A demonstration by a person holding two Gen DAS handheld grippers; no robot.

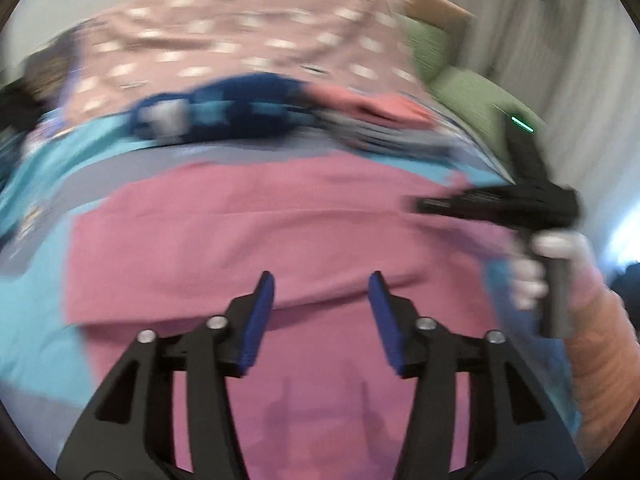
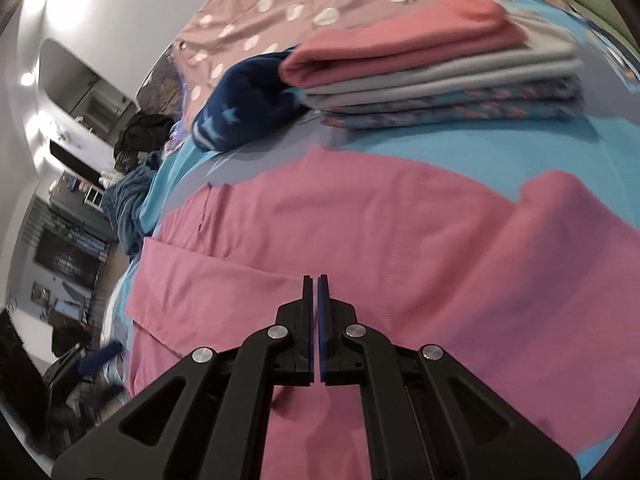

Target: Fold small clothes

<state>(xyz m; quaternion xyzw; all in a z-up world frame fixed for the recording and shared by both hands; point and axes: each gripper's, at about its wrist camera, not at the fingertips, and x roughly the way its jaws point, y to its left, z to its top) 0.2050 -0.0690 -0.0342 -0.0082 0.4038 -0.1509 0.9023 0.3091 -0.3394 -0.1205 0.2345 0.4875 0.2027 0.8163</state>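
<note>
A pink garment lies spread on the blue bed sheet, with one part folded over itself; it also shows in the right wrist view. My left gripper is open and empty, hovering just above the pink cloth. My right gripper is shut with nothing visible between its pads, low over the pink garment. In the left wrist view the right gripper shows at the garment's right edge, held by a gloved hand.
A stack of folded clothes with a coral piece on top sits behind the garment, next to a dark blue star-patterned item. A pink dotted cover lies further back. A green cushion is at the right. Dark clothes lie at the bed's left edge.
</note>
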